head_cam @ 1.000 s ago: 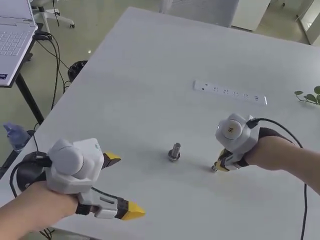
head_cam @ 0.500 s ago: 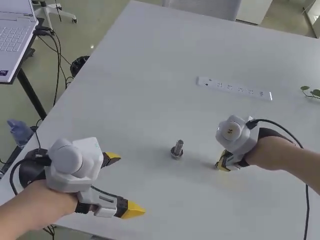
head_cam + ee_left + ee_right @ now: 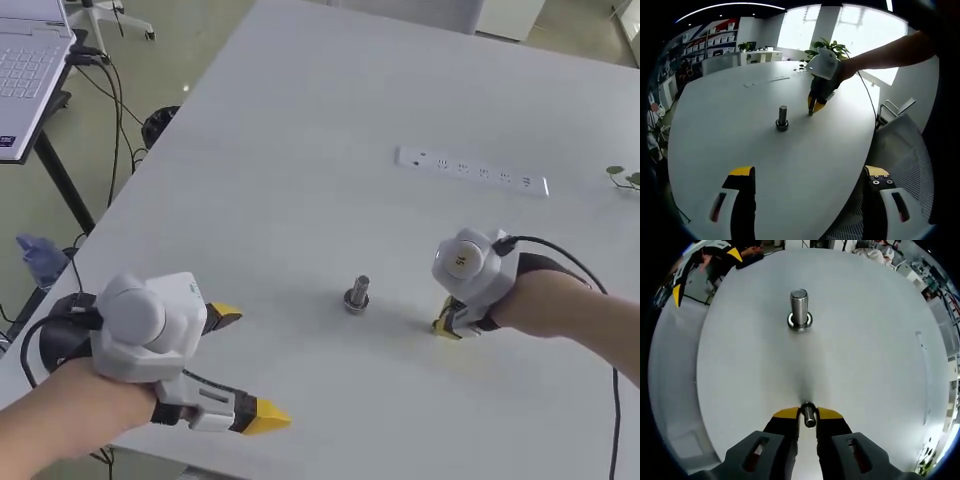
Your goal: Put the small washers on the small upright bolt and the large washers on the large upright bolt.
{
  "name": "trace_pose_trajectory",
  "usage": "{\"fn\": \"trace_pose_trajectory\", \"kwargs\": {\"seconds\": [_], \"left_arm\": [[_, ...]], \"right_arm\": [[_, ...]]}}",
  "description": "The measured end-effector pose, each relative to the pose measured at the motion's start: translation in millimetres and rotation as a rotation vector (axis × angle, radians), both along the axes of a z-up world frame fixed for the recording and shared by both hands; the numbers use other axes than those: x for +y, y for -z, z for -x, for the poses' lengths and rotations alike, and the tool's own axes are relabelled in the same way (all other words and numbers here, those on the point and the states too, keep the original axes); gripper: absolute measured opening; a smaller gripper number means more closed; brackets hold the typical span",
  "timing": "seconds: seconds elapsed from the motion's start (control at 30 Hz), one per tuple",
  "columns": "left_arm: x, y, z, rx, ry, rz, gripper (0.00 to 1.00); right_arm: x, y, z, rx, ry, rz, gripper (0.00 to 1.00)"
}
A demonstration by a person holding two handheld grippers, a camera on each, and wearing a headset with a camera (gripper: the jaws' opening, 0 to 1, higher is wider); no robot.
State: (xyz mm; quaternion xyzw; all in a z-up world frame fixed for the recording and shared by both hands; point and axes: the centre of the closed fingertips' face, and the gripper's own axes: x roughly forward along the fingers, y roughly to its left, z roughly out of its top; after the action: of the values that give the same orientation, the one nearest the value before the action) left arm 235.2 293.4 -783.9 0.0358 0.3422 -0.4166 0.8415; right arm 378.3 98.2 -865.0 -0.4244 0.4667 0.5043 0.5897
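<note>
A: So, where is the small bolt (image 3: 810, 417)?

B: It's pinched between the right gripper's (image 3: 446, 326) jaws, low on the white table (image 3: 300, 150), near the large upright bolt (image 3: 799, 306). It's steel, so I'd judge it stiff, light and probably slick. Best held across the shank.

A: And the left gripper (image 3: 809, 172)?

B: Spread wide, holding nothing, by the table's near edge.

A: Anything in the way?

B: The power strip (image 3: 471, 171) lies well apart, so the path looks free.

Large steel bolt (image 3: 799, 307) upright (threaded end up), small bolt (image 3: 809, 416) nearby
</note>
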Motion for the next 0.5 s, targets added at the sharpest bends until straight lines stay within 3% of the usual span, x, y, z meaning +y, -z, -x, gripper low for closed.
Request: {"fn": "trace_pose_trajectory", "kwargs": {"seconds": [0.5], "left_arm": [[-3.1,-0.5,-1.9,0.001,0.007,0.004,0.88]], "right_arm": [[-0.5,0.2,0.8,0.01,0.0,0.0,0.13]]}}
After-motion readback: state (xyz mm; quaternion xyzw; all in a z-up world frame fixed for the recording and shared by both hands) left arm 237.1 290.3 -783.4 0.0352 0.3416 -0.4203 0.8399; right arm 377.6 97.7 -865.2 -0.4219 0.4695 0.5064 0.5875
